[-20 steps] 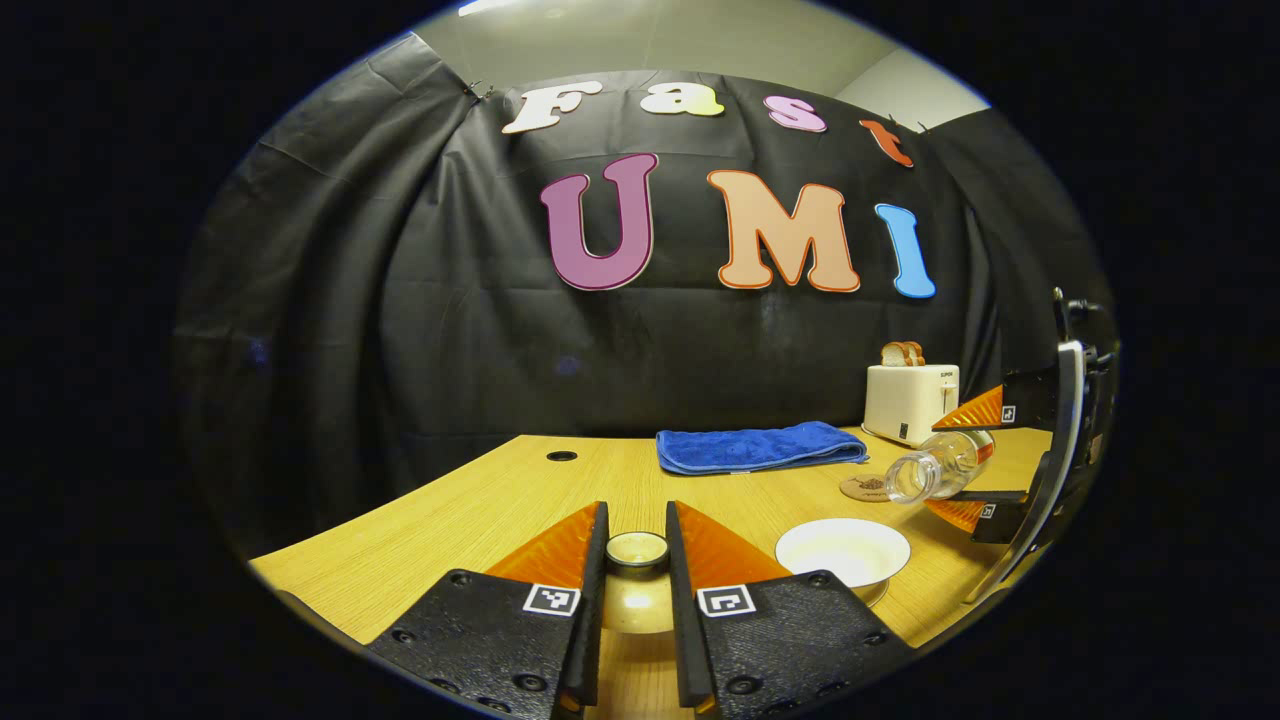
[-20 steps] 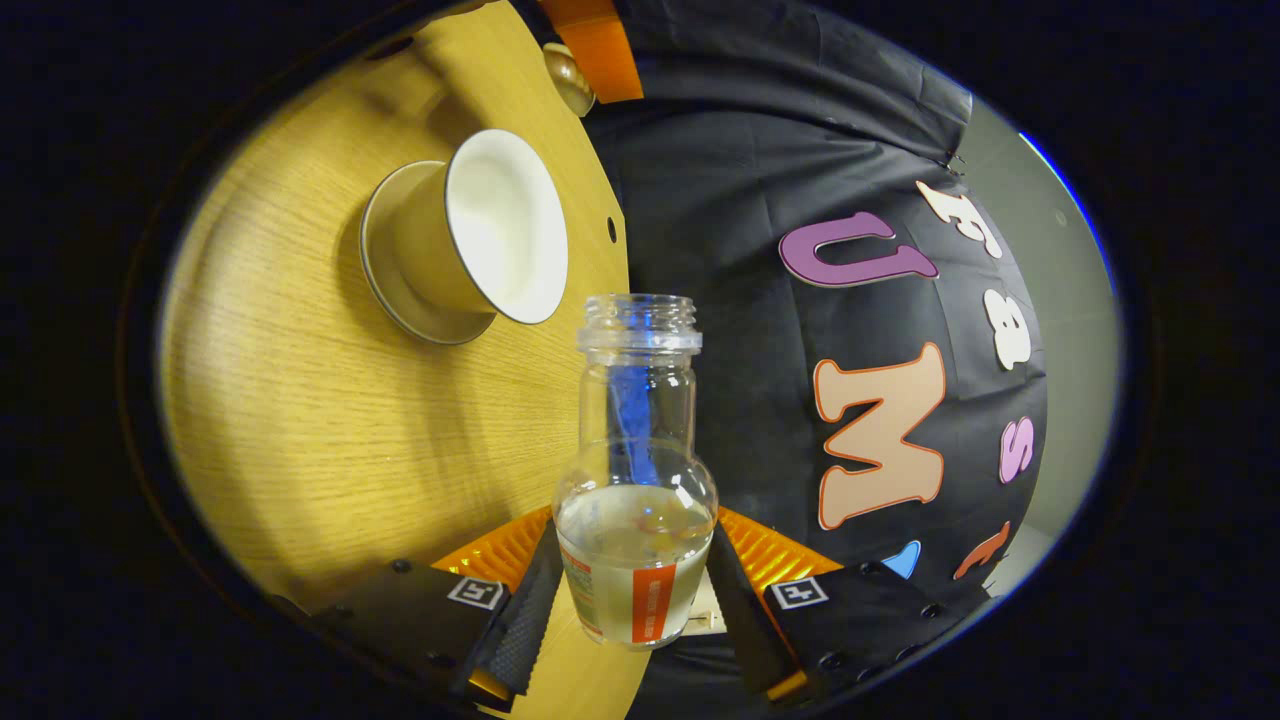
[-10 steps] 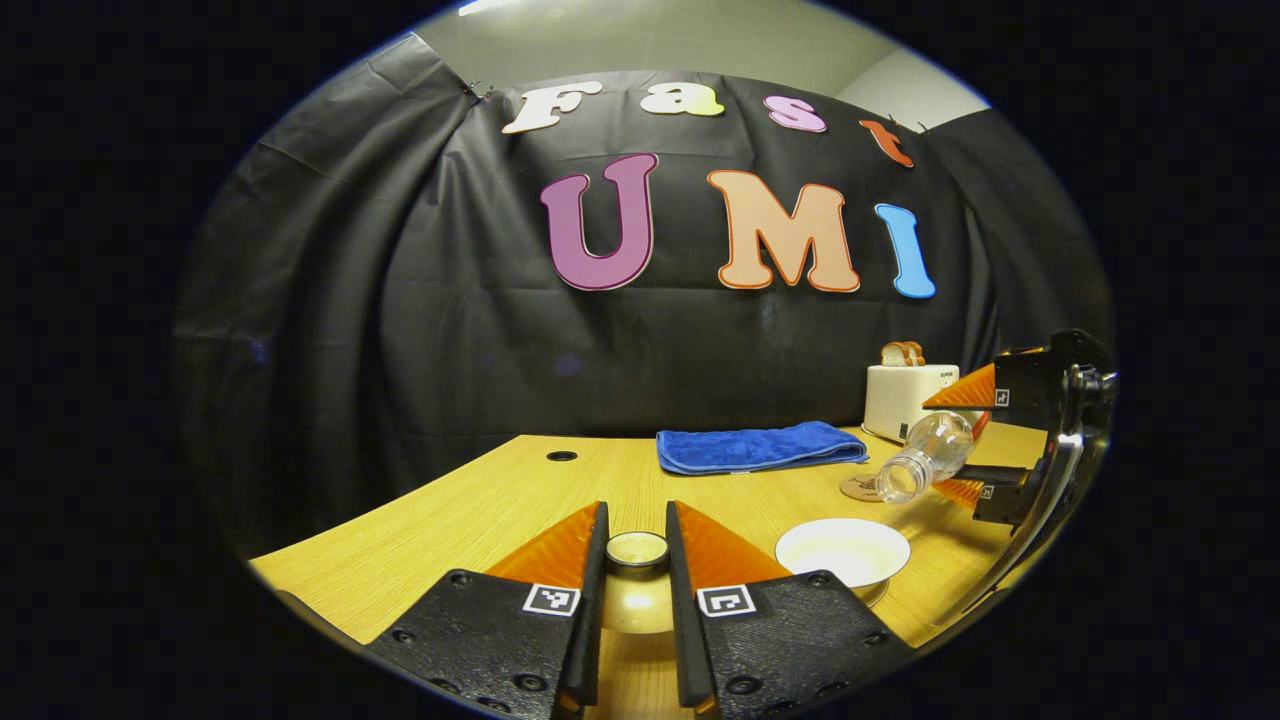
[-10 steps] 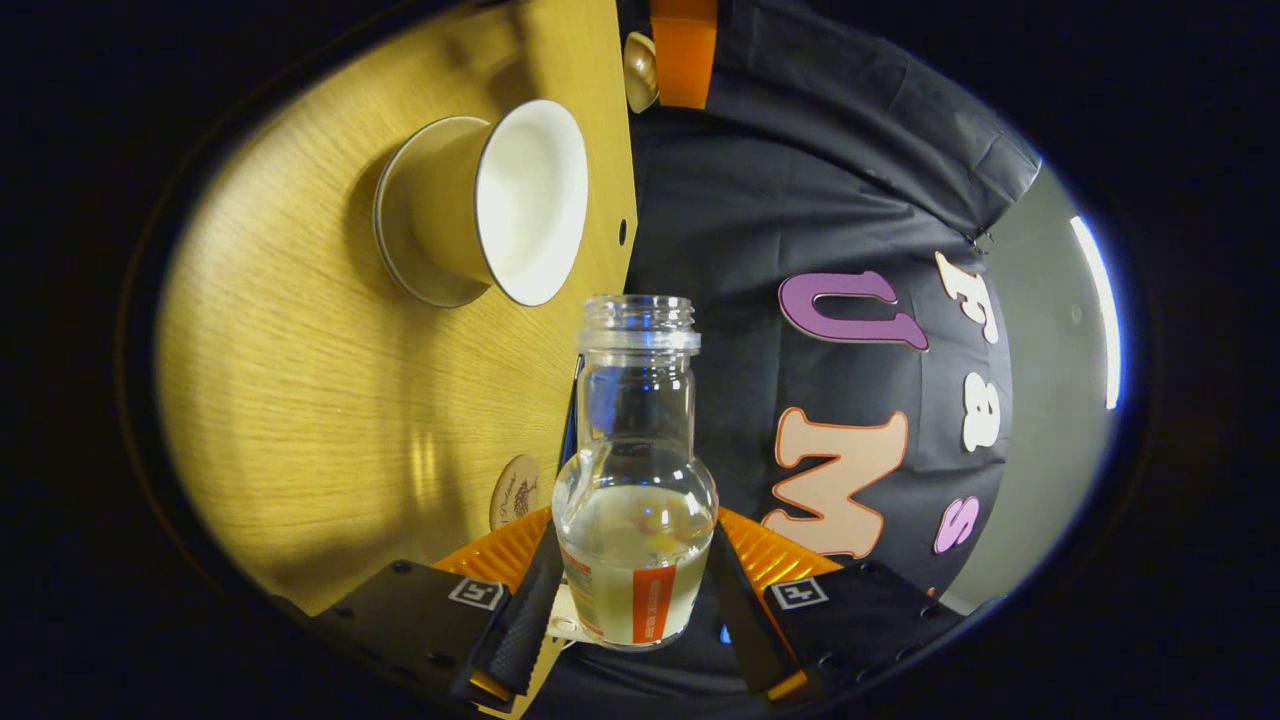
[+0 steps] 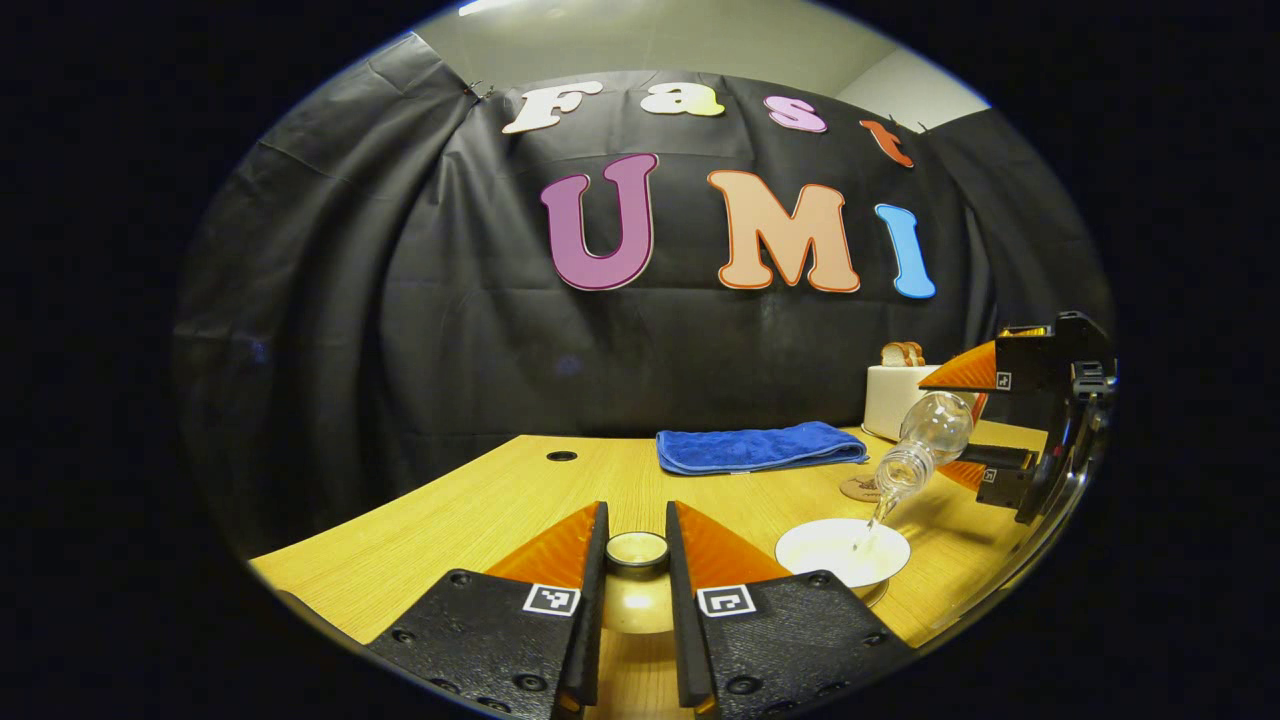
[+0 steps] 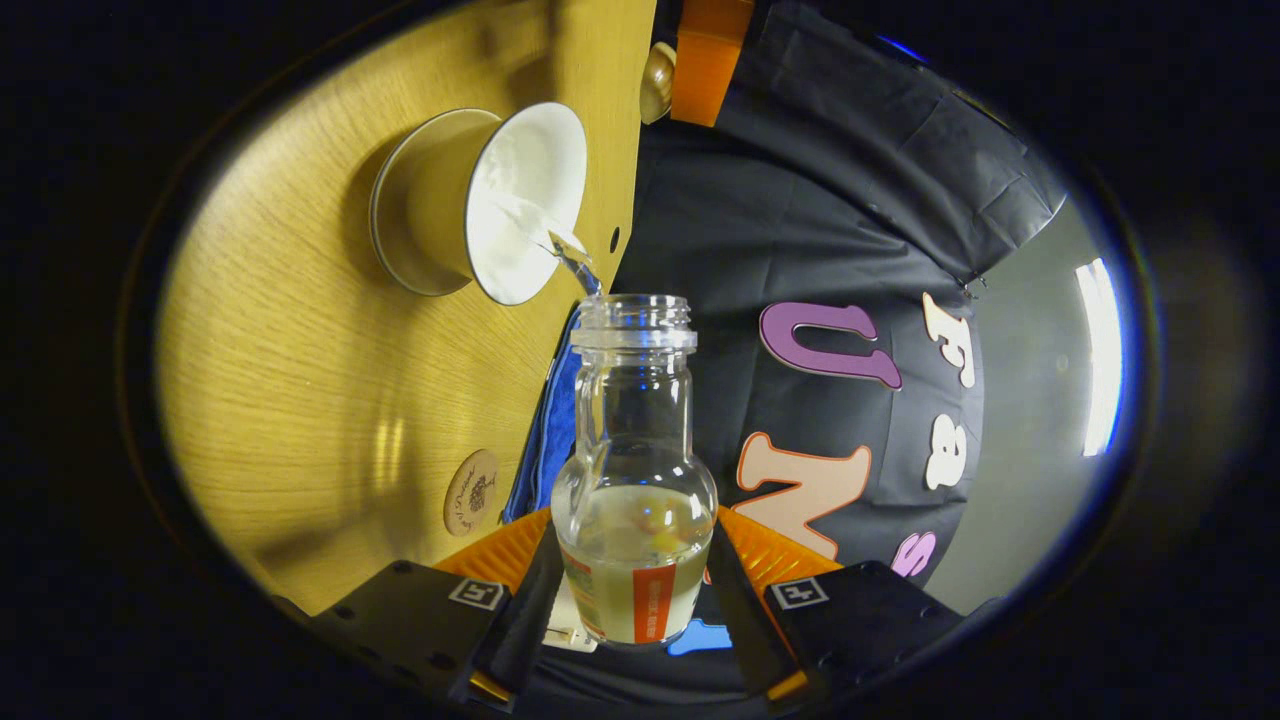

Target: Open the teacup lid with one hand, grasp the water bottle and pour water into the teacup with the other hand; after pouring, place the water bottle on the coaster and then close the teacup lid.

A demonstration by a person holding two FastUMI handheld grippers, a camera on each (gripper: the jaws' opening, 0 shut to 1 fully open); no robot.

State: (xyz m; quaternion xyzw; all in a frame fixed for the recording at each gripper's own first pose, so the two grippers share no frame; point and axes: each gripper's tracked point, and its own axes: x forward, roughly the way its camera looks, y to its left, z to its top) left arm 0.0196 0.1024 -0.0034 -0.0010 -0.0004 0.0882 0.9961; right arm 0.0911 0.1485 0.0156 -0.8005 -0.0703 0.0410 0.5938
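In the left gripper view my left gripper (image 5: 637, 528) is shut on the knob of the teacup lid (image 5: 637, 552), held just above the table's near edge. The white teacup (image 5: 843, 552) stands uncovered to its right. Above it my right gripper (image 5: 955, 425) is shut on the clear water bottle (image 5: 925, 440), tipped mouth-down, and a thin stream of water (image 5: 873, 522) falls into the cup. In the right gripper view the water bottle (image 6: 635, 480) sits between my right gripper's (image 6: 635, 535) fingers. Water leaves its mouth toward the teacup (image 6: 480, 205). The round coaster (image 6: 470, 492) lies bare.
A folded blue towel (image 5: 760, 446) lies at the back of the wooden table (image 5: 480, 510). A white toaster (image 5: 895, 400) with bread stands at the back right, behind the coaster (image 5: 860, 488). A small hole (image 5: 561, 456) marks the tabletop at the left.
The right gripper has tipped the bottle further, mouth down over the teacup, and water now pours into it. The left gripper and lid have not moved.
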